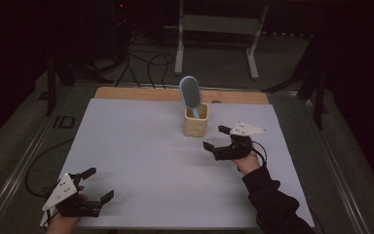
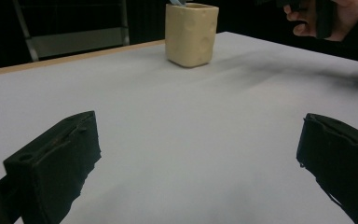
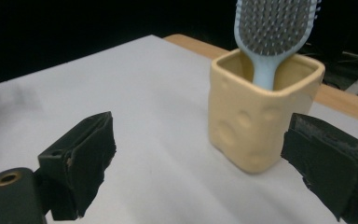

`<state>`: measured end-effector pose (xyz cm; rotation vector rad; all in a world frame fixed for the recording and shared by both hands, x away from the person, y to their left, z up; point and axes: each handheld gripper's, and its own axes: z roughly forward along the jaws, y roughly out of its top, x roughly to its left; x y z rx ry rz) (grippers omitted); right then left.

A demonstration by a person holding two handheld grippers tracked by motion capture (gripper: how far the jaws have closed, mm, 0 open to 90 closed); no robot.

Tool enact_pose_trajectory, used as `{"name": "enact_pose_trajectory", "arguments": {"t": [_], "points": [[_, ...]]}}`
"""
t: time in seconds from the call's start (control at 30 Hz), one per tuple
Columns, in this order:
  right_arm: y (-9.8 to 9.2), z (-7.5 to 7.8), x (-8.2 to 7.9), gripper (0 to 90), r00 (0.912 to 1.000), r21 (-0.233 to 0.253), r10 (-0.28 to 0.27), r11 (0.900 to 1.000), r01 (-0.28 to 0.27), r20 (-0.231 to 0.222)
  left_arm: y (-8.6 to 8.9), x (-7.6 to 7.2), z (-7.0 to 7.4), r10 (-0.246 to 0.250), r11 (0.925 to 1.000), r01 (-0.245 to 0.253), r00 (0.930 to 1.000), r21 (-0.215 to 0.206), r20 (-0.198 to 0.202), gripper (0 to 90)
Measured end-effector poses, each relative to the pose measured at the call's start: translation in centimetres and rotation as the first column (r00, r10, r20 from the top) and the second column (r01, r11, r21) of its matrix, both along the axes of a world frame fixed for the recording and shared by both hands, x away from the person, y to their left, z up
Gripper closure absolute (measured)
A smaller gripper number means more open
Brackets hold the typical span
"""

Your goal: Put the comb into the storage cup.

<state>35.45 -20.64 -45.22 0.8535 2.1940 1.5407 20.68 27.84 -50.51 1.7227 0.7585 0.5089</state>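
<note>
A cream square cup (image 1: pixel 196 120) with dimpled sides stands upright on the white table sheet (image 1: pixel 141 156), right of centre toward the back. A light blue hairbrush (image 1: pixel 191 93) stands in it, handle down, bristle head above the rim. My right gripper (image 1: pixel 216 138) hovers open just right of and in front of the cup, nothing between its jaws. In the right gripper view the cup (image 3: pixel 256 116) and the brush (image 3: pixel 275 28) are close ahead. My left gripper (image 1: pixel 98 184) rests open at the front left corner; its view has the cup (image 2: pixel 191 32) far off.
A wooden table edge (image 1: pixel 141 93) runs along the back of the sheet. Behind the table stand a white metal frame (image 1: pixel 219 29) and cables on the floor (image 1: pixel 146 63). A hand (image 2: pixel 328 18) holding the other gripper appears at top right in the left gripper view.
</note>
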Motion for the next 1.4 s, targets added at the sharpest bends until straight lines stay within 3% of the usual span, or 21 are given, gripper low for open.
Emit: {"name": "enact_pose_trajectory", "arguments": {"t": [0.77, 1.2, 1.4], "points": [[-3.6, -2.8, -4.6, 8.5, 0.9991, -0.009, 0.0, 1.0, 0.0, -0.043, -0.1, -0.1, 0.1, 0.0, 1.0, 0.0, 1.0, 0.002, 0.002, 0.0], [-5.4, -3.8, -6.5, 8.5, 0.9994, -0.026, -0.003, 1.0, 0.002, -0.034, 0.0, 0.0, 0.1, 0.001, 1.0, -0.001, 1.0, 0.004, 0.001, 0.0], [-6.5, -4.2, -7.9, 8.5, 0.9993, -0.009, -0.011, 1.0, 0.01, -0.036, 0.0, -0.1, 0.0, 0.001, 1.0, -0.001, 1.0, 0.005, 0.001, 0.0]]}}
